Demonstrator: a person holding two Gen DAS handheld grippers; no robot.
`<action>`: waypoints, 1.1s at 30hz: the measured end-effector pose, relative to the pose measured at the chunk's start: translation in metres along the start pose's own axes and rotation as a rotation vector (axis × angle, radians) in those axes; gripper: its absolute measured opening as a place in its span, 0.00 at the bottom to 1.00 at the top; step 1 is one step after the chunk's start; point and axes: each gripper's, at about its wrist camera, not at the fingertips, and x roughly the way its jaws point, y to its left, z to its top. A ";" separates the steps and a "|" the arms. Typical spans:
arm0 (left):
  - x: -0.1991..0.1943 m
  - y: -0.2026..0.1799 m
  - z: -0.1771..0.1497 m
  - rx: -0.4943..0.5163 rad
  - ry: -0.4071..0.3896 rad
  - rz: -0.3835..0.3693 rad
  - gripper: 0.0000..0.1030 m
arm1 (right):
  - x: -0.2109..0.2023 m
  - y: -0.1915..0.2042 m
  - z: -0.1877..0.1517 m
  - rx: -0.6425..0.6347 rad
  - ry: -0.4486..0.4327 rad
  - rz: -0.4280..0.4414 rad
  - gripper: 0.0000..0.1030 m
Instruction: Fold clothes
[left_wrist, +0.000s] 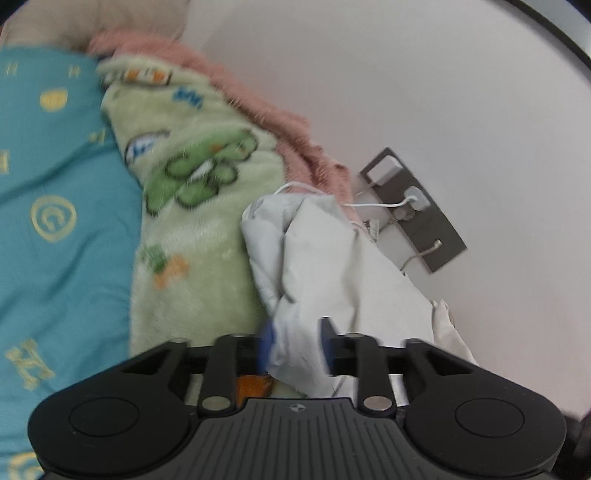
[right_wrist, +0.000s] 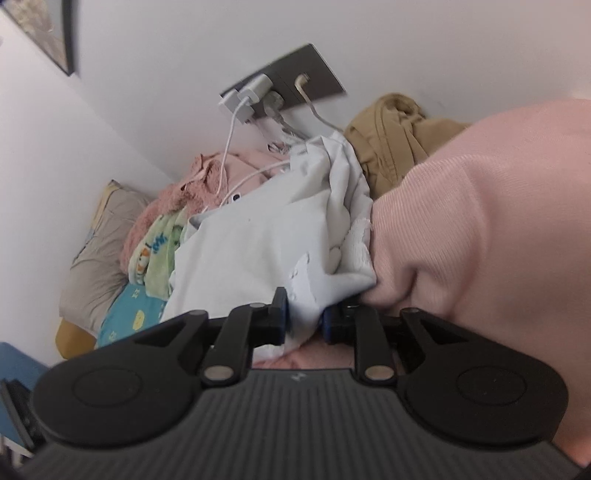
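A white garment (left_wrist: 332, 258) hangs bunched in front of the left wrist camera. My left gripper (left_wrist: 295, 347) is shut on a fold of it between the blue pads. The same white garment (right_wrist: 258, 243) fills the middle of the right wrist view. My right gripper (right_wrist: 304, 317) is shut on another part of it. A pink ribbed garment (right_wrist: 480, 221) lies close against the right gripper on its right side. A tan garment (right_wrist: 391, 136) is piled behind it by the wall.
A green cartoon-print fleece blanket (left_wrist: 192, 221) and a pink fuzzy blanket (left_wrist: 258, 96) lie on the teal bedsheet (left_wrist: 62, 221). A grey wall socket panel (left_wrist: 413, 206) with chargers and white cables sits on the white wall. A grey pillow (right_wrist: 99, 266) lies at the left.
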 end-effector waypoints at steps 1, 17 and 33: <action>-0.011 -0.004 0.003 0.026 -0.016 0.009 0.60 | -0.004 0.005 -0.001 0.004 0.009 0.005 0.51; -0.207 -0.088 -0.038 0.365 -0.281 0.059 1.00 | -0.169 0.101 -0.068 -0.395 -0.245 0.100 0.90; -0.317 -0.104 -0.126 0.523 -0.453 0.084 1.00 | -0.251 0.119 -0.168 -0.585 -0.418 0.145 0.90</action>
